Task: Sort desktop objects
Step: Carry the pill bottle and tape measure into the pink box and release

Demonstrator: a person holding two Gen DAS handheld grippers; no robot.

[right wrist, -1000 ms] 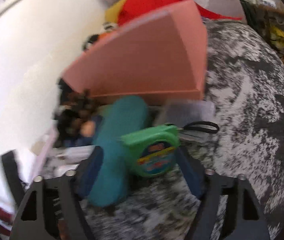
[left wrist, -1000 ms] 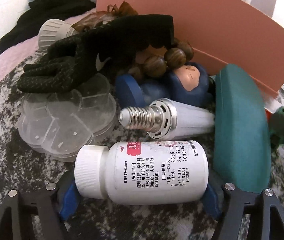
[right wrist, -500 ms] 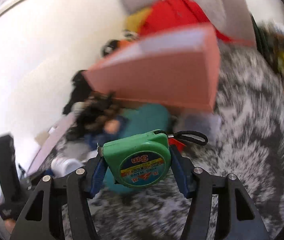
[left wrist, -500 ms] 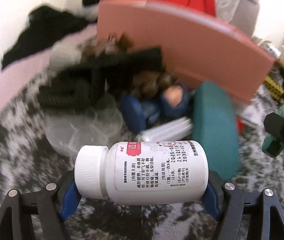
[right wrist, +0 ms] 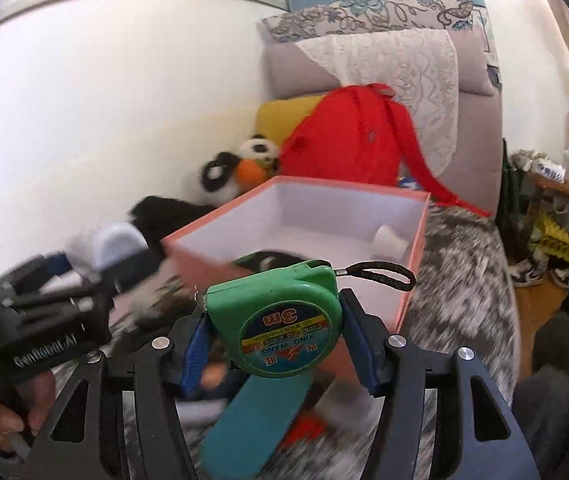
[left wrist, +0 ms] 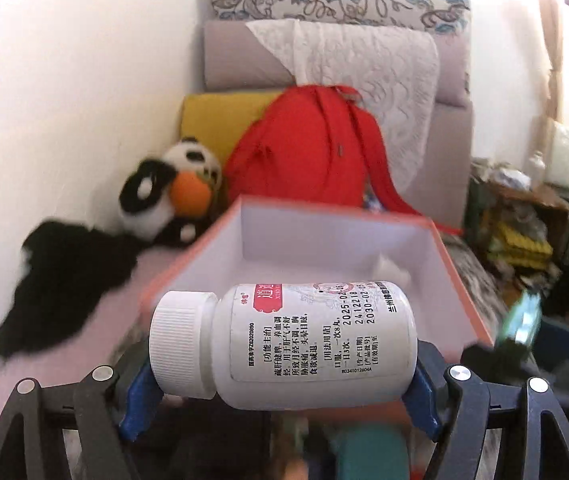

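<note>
- The white pill bottle [left wrist: 284,340] lies sideways between the blue pads of the left gripper [left wrist: 280,384], cap to the left, label with red and black print facing the camera; the jaws are clamped on its two ends and it is lifted off the surface.
- The green tape measure [right wrist: 276,320] sits pinched between the blue pads of the right gripper [right wrist: 274,344], its round "3m" label upside down and its black wrist loop [right wrist: 380,276] sticking out to the right.
- Just beyond both held things stands the open pink box [left wrist: 436,240], white inside, with a small white item [right wrist: 390,238] near its far right corner.
- Below the tape measure, near the camera, lies a teal case [right wrist: 252,428] on the mottled grey surface [right wrist: 464,280].
- Behind the box, against the wall, rest a red bag [left wrist: 308,148], a yellow cushion [left wrist: 212,116] and a panda plush [left wrist: 168,192].
- A black cloth [left wrist: 64,276] lies at the left.
- In the right wrist view, the other gripper's black body shows at the left edge, held by a hand [right wrist: 0,412].
</note>
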